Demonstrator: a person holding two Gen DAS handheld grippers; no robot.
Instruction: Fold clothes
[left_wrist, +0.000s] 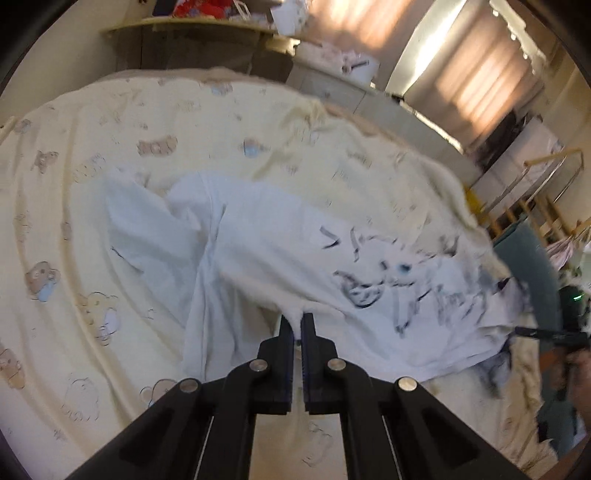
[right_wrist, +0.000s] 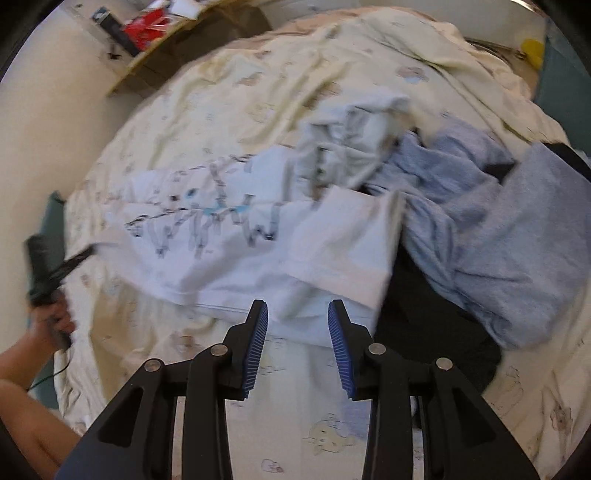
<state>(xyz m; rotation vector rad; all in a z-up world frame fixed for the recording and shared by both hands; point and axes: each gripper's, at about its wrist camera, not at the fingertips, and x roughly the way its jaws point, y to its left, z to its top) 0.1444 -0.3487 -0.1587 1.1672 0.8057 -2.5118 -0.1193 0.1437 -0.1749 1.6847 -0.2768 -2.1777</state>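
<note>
A white T-shirt (left_wrist: 280, 254) with a dark and blue print lies spread and rumpled on the bed. My left gripper (left_wrist: 297, 317) is shut on a pinch of its near hem, which is lifted slightly. In the right wrist view the same white T-shirt (right_wrist: 229, 240) lies across the middle, one sleeve turned toward me. My right gripper (right_wrist: 297, 308) stands open just above the shirt's near edge, with cloth showing between its fingers but not clamped. The left gripper (right_wrist: 79, 258) shows blurred at the shirt's left edge, held by a hand (right_wrist: 55, 317).
The bed carries a cream sheet (left_wrist: 74, 206) with a bear pattern. A pile of other clothes sits at the right: a grey-blue garment (right_wrist: 517, 236), a pale striped one (right_wrist: 351, 147) and something black (right_wrist: 424, 314). A shelf (left_wrist: 184, 26) with clutter runs behind the bed. Wooden rails (left_wrist: 539, 192) stand at the right.
</note>
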